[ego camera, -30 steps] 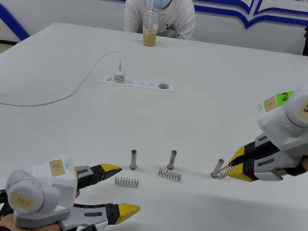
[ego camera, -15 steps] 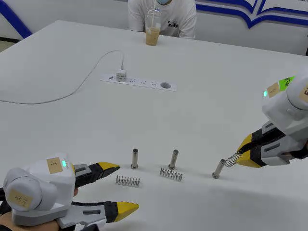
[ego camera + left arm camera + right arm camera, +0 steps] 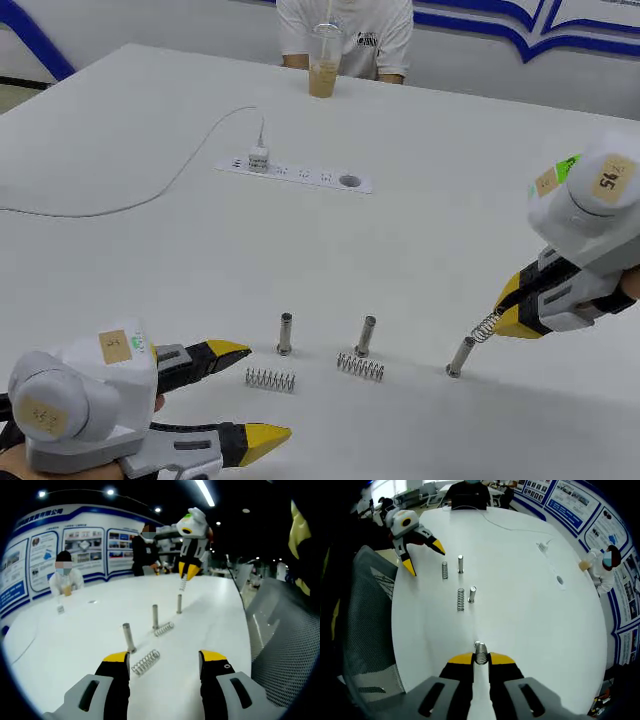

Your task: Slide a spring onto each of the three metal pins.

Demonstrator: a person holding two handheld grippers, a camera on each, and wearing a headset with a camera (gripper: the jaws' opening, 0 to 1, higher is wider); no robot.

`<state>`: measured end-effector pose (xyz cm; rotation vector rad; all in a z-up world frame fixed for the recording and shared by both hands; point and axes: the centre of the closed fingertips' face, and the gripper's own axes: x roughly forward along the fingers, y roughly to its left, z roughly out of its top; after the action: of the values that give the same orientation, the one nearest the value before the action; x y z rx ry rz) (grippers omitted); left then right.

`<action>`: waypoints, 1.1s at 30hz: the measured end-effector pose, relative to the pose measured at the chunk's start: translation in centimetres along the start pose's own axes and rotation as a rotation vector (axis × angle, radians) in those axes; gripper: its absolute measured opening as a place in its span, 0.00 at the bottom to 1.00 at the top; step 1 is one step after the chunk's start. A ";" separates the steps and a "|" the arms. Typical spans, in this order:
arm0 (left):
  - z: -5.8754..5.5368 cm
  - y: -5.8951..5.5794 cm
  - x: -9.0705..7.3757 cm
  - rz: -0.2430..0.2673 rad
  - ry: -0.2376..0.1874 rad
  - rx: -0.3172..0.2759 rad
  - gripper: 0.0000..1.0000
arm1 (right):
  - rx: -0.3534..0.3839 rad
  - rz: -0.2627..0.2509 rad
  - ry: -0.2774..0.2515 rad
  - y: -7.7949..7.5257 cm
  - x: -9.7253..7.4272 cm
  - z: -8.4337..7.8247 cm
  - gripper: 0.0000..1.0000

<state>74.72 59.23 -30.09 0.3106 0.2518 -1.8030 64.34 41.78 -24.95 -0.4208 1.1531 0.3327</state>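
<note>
Head view: the right gripper [image 3: 503, 316] pinches a spring [image 3: 485, 326] just over the pin [image 3: 460, 357] beyond its fingers. Threading looks to be the step in hand, and it needs the coil centred, then lowered.

Left gripper view: the left gripper [image 3: 164, 656] has its fingers spread, with two loose springs [image 3: 145, 661] just ahead on the white table [image 3: 75, 630].

Right gripper view: a power strip [image 3: 552, 567] lies far off, and posters [image 3: 575, 502] line the wall.

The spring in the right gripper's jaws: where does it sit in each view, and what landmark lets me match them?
Head view: the spring is at the right, held by the right gripper, near the top of the rightmost pin.
Left gripper view: the spring is at upper centre, above that pin.
Right gripper view: the spring is at bottom centre, between the jaws.
Shared landmark: the middle pin, with a loose spring lying beside it.
</note>
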 end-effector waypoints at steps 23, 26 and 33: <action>-0.2 0.2 -0.1 0.006 -0.006 -0.015 0.56 | -0.016 0.057 0.060 0.0 1.7 -0.3 0.12; -0.3 0.1 -0.1 0.005 -0.005 -0.015 0.56 | -0.017 0.065 0.065 0.0 2.0 -0.3 0.12; -0.4 0.2 -0.2 0.009 -0.004 -0.018 0.56 | -0.018 0.082 0.089 0.0 2.9 -0.7 0.12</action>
<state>75.02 59.47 -30.37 0.2949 0.2632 -1.7914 64.92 41.55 -27.90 -0.4079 1.2578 0.3991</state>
